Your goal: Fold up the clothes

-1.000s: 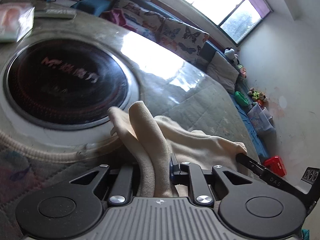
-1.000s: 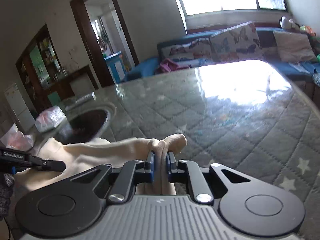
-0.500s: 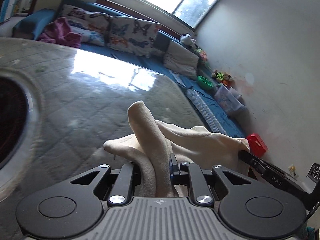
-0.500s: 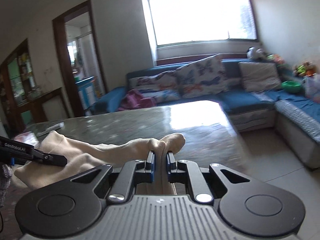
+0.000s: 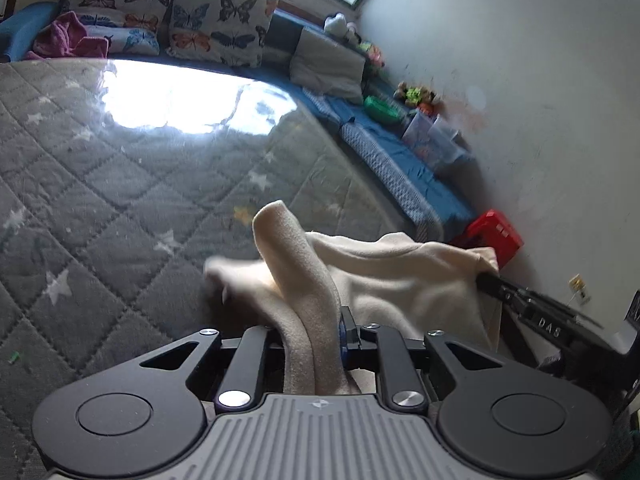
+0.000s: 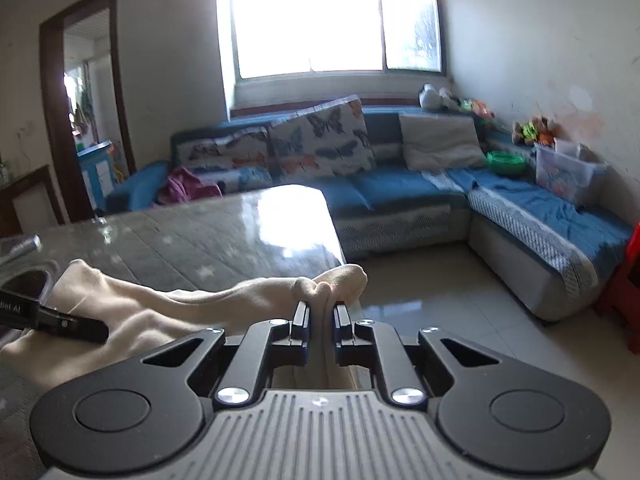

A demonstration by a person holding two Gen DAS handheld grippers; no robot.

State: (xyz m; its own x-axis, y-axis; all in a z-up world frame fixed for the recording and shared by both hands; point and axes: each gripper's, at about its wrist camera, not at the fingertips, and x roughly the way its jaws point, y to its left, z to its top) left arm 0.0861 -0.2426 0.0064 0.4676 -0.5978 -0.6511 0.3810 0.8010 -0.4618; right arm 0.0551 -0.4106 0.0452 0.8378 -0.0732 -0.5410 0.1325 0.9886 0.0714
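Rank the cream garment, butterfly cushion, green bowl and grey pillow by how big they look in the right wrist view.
1. Cream garment, though nearness inflates it.
2. Butterfly cushion.
3. Grey pillow, close to the cushion, so that pair is unsure.
4. Green bowl.

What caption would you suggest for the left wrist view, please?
Left gripper shut on a cream garment above the quilted grey table.
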